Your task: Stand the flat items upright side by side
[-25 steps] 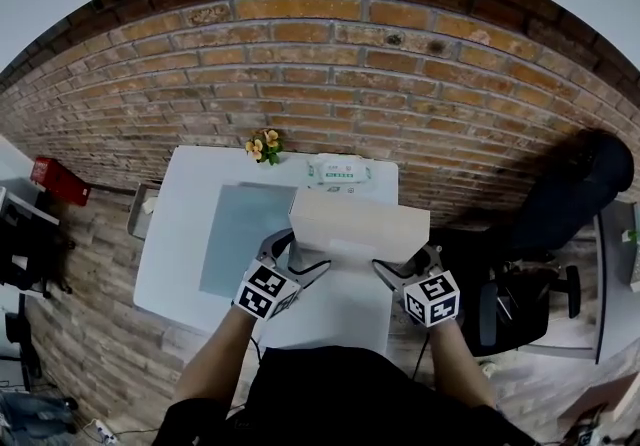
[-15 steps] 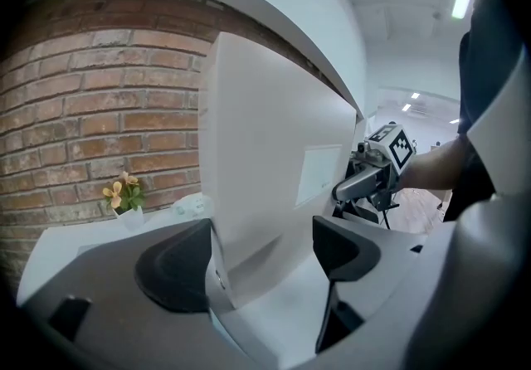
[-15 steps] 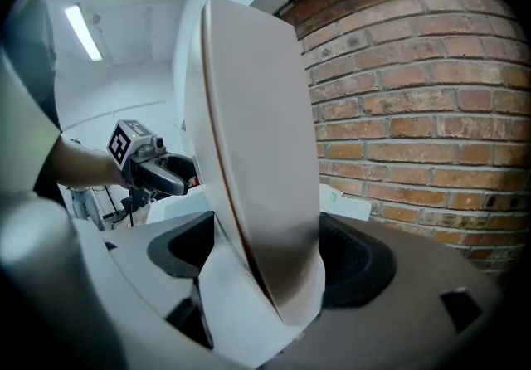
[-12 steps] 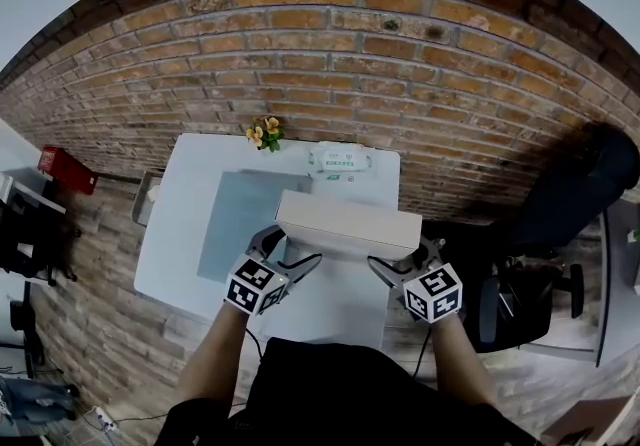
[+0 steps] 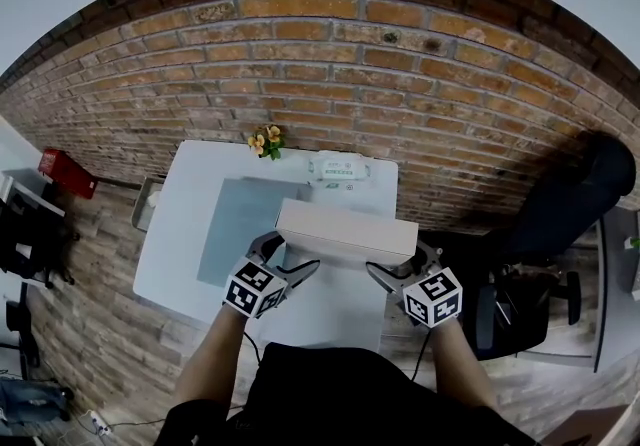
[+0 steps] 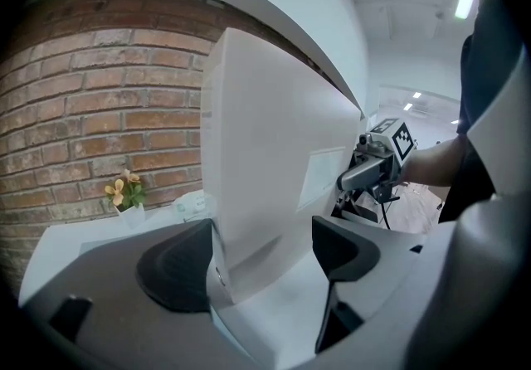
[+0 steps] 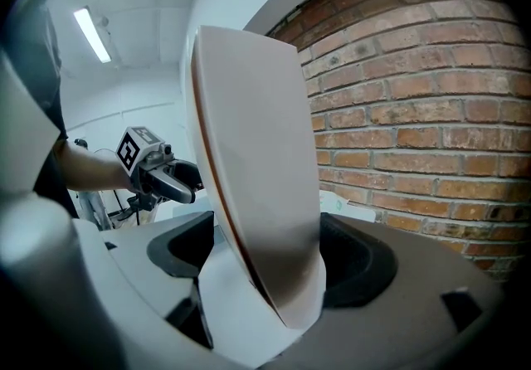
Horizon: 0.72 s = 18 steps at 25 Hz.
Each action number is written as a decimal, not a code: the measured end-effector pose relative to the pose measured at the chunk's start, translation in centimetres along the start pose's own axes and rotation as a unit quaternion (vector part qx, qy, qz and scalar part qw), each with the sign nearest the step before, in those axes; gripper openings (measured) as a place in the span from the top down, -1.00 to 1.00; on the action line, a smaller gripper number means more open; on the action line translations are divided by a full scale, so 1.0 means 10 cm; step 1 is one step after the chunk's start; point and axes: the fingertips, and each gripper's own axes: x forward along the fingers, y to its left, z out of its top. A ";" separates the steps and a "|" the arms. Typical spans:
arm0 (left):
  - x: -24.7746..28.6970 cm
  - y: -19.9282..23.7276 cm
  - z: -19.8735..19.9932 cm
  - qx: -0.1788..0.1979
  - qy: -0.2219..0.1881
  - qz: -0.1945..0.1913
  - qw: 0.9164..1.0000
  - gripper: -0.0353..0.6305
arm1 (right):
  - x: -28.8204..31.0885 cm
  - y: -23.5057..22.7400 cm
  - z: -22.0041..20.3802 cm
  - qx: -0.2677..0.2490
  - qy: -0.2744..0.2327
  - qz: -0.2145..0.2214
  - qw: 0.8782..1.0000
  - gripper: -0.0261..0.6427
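— What does the head view give you?

— A flat white box turned up on its long edge over the white table, one end in the left gripper, the other in the right gripper. I cannot tell if its lower edge rests on the table. A grey-blue sheet lies flat just to its left, partly behind it. At the far edge stand a small pot of flowers and a pack of wipes.

— And the left gripper view?

— The box's end stands upright between the two jaws, and both pads are closed against its faces. Past it the right gripper holds the far end. The flowers sit by the brick wall.

— The right gripper view?

— The same from the other end: the jaws clamp the box, which leans a little, and the left gripper shows beyond.
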 end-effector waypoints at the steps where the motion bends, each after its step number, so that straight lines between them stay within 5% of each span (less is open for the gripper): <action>1: -0.01 0.01 0.01 -0.001 -0.002 0.001 1.000 -0.30 | -0.01 0.01 0.01 0.000 -0.001 0.001 1.000 -0.29; 18: -0.20 0.02 0.00 -0.028 -0.026 0.026 0.999 -0.30 | -0.31 -0.04 -0.09 0.056 -0.022 0.006 0.998 -0.37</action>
